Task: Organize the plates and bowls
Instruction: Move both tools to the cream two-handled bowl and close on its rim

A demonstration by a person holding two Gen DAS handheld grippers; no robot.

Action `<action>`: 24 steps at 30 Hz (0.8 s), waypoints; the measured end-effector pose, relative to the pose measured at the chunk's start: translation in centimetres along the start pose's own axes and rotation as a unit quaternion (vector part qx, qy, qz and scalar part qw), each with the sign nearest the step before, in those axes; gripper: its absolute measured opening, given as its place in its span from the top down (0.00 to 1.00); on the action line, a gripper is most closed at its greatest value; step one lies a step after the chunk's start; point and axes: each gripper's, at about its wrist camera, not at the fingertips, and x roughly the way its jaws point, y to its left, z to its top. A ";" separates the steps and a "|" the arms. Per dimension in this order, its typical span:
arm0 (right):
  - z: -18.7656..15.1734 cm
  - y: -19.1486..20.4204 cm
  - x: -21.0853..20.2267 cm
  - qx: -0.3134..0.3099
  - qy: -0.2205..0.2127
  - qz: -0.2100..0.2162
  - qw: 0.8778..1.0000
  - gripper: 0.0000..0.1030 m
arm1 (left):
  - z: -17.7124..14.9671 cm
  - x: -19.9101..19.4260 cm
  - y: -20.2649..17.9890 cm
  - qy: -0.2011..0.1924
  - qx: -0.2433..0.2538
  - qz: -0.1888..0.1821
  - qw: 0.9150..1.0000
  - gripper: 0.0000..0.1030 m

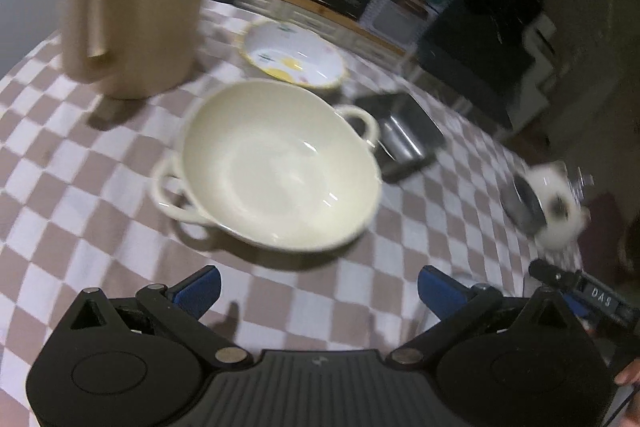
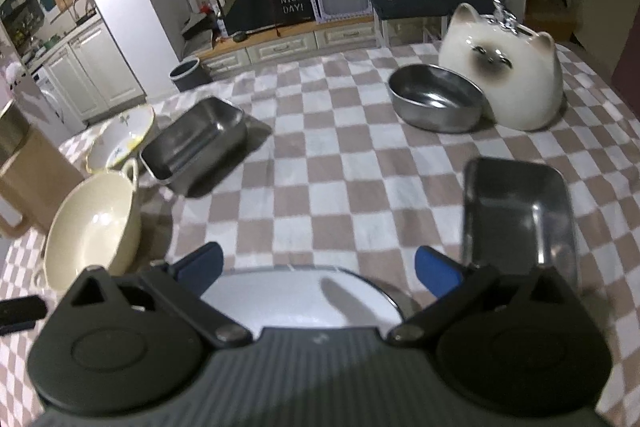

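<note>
A cream two-handled bowl [image 1: 280, 167] sits on the checkered tablecloth, just ahead of my open, empty left gripper [image 1: 318, 287]; it also shows at the left of the right wrist view [image 2: 92, 231]. Behind it lies a floral yellow-rimmed plate [image 1: 294, 53] [image 2: 120, 139]. A rectangular steel tray [image 1: 404, 131] [image 2: 196, 143] stands to its right. My right gripper [image 2: 318, 267] is open above a white plate [image 2: 300, 301] close under its fingers. A second steel tray [image 2: 520, 211] lies to its right, and a round steel bowl [image 2: 438, 101] farther back.
A beige kettle-like jug [image 1: 132, 11] stands at the table's back left. A ceramic cat-shaped jar [image 2: 504, 75] stands behind the round steel bowl. The table edge runs along the far side, with cabinets and a bin beyond.
</note>
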 end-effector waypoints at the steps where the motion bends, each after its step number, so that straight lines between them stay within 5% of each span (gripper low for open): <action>1: 0.3 0.3 0.3 0.004 -0.004 0.003 1.000 0.00 | 0.3 -0.2 0.8 -0.003 -0.014 0.001 1.000 0.00; 15: 3.3 6.7 5.6 -0.017 -0.059 0.071 0.996 0.00 | 3.4 -0.7 10.0 -0.060 -0.173 0.024 0.983 0.01; 24: 6.5 10.0 9.6 -0.007 -0.025 0.167 0.986 0.04 | 4.1 -0.4 11.4 -0.054 -0.200 -0.003 0.978 0.22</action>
